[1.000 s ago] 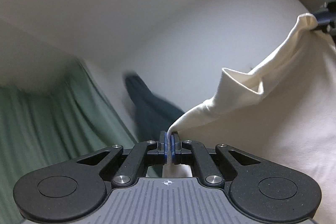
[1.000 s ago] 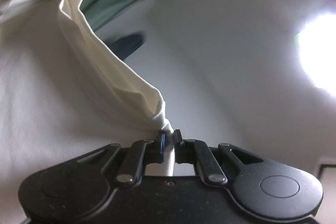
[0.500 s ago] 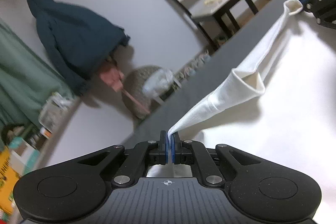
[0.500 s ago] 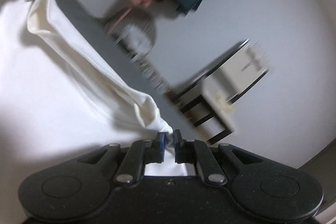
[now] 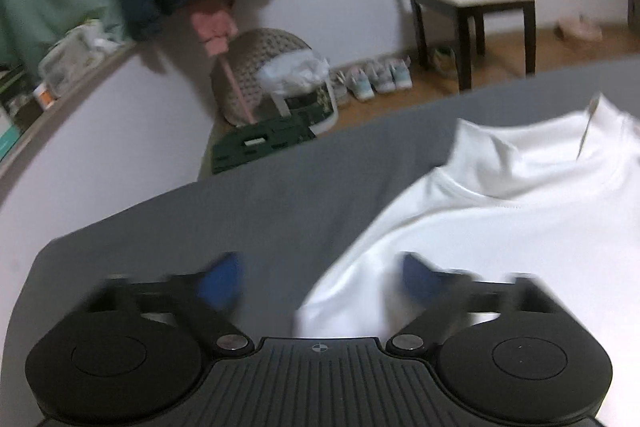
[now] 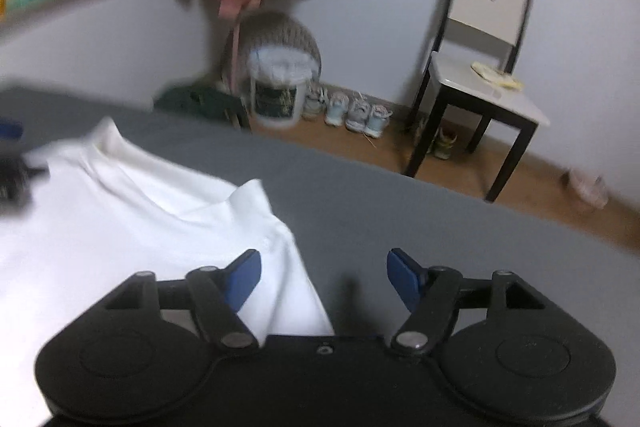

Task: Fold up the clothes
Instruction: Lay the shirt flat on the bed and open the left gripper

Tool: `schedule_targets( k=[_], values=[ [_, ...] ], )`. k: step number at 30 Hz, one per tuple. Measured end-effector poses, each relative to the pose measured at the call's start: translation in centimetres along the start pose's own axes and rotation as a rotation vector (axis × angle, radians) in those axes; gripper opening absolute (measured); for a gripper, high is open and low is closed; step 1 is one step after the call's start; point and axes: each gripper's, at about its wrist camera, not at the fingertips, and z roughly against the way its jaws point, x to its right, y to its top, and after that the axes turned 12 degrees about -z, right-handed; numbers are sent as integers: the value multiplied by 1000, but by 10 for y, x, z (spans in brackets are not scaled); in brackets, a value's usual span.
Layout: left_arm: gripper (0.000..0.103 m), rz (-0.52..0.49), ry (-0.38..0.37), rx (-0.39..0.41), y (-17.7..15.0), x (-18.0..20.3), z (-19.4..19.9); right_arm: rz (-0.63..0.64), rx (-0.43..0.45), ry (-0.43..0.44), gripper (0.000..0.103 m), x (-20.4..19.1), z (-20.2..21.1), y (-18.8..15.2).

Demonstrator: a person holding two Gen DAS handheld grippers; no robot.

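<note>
White turtleneck shirt flat on gray tabletop, collar toward far edge. Our left gripper and right gripper: jaws open, empty. For clean fold, we grip edges evenly.

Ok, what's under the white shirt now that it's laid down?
The white shirt lies on the grey surface, which shows around its collar and side edge. Whatever is beneath the cloth itself is covered. Both grippers hover open above its edges.

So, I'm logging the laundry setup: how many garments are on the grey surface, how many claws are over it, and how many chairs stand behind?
White garment: 1
Claws, left and right: 2
Chair: 1
Total: 4
</note>
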Motion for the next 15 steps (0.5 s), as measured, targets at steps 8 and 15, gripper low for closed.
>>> schedule_targets(
  k=[8,15],
  values=[
    [96,168,-123,-4,-99,-59,96,-222,-267,116,65,78,130,-84],
    [96,453,-164,-162,-169,-58,159,-222,-397,116,49,44,184,-134]
  ],
)
